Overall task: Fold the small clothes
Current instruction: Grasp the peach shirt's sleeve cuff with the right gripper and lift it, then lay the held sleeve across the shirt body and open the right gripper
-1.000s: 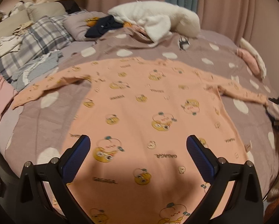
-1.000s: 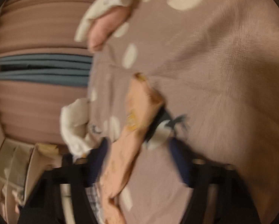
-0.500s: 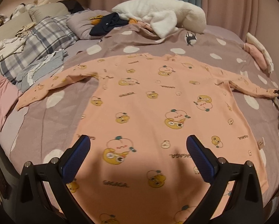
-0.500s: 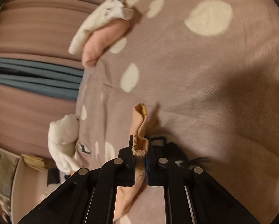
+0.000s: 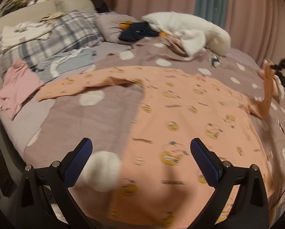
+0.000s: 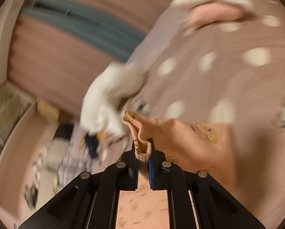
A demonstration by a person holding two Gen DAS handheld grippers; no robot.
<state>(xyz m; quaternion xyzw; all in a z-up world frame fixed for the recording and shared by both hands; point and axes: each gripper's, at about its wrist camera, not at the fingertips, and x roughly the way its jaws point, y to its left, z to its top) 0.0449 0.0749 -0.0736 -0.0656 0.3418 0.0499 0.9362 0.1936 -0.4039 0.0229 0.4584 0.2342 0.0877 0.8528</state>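
R gripper [image 6: 143, 153] pinched tight on cuff of peach cartoon-print long-sleeve top [image 5: 180, 126], sleeve lifted at right edge, body flat mid-frame on dotted mauve bedspread [image 5: 96, 118] | L gripper [image 5: 141, 152] wide open, holding nothing, low centre | risk: thin cuff grip may slip, or pull drags body crooked | unclear: motion blur; white blob by L finger unidentifiable; hem cut off.

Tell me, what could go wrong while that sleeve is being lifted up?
The right gripper pinches only the cuff of the peach shirt, so it might slip out. The left gripper is open and holds nothing down, so the whole shirt may slide on the bedspread and wrinkle.
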